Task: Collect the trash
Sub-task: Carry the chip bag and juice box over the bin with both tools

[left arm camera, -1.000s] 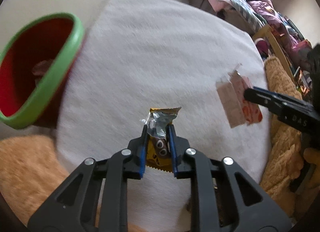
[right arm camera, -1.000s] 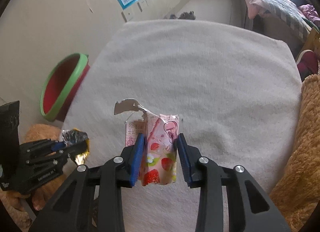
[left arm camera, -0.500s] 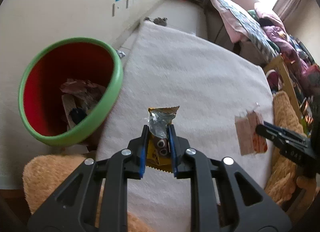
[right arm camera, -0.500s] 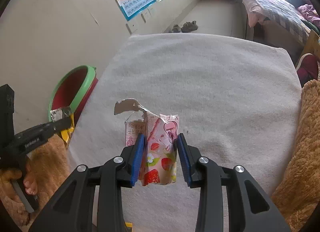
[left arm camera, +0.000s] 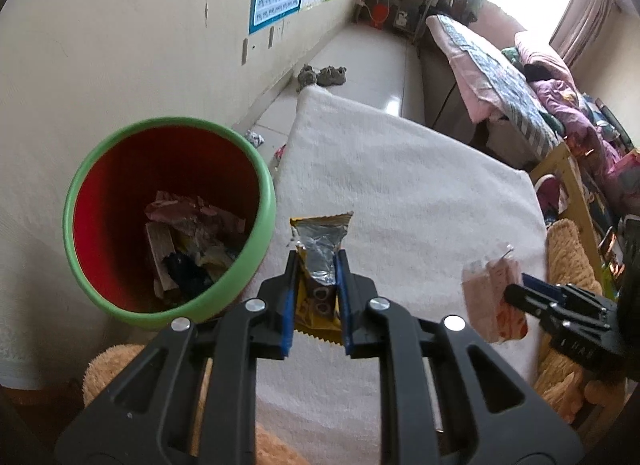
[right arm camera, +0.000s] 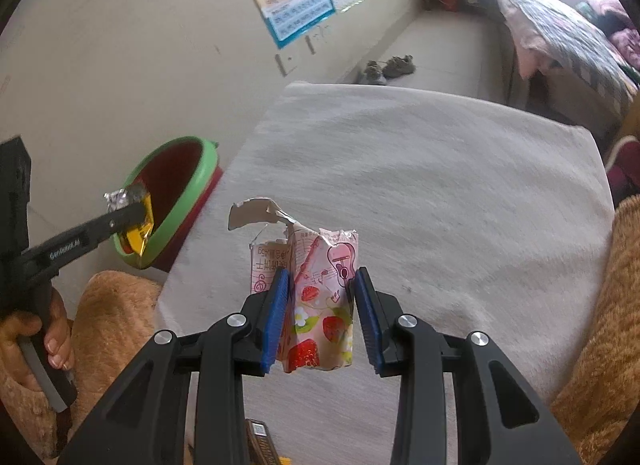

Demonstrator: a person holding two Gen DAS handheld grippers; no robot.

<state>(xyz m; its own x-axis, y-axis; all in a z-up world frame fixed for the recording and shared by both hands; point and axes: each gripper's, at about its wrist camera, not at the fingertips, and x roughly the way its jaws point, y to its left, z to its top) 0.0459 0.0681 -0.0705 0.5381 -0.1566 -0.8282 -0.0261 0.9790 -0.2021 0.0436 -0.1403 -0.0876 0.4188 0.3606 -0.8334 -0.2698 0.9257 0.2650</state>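
Over on the left stands the bin (left arm camera: 170, 221), red inside with a green rim, already holding a small heap of crumpled wrappers. The left gripper (left arm camera: 318, 281) has its jaws clenched on a yellow snack wrapper (left arm camera: 320, 249), silver lining showing at the torn top. It hangs just beside the bin's rim, not yet over the opening as far as I can judge. If the jaws release here, the wrapper is light enough to flutter down onto the white mat (left arm camera: 400, 193) or slip between the bin and the mat's edge. The grip sits low on the wrapper, so the loose top could also catch the rim and fold back out.

To the right, the right gripper (right arm camera: 318, 317) holds a pink strawberry-print carton (right arm camera: 320, 305), jaws closed against its crushed sides. It hangs over the middle of the mat, well apart from the bin. Its torn flap sticks up loosely, and a soft carton squeezed this way might slide out during the carry. Both grippers heading for one opening could also bump.

Counting: one bin, one yellow wrapper, one pink carton, two grippers, one mat. A tan fuzzy rug (right arm camera: 116, 305) edges the mat, and one pair of shoes (right arm camera: 388, 67) sits by the far wall.
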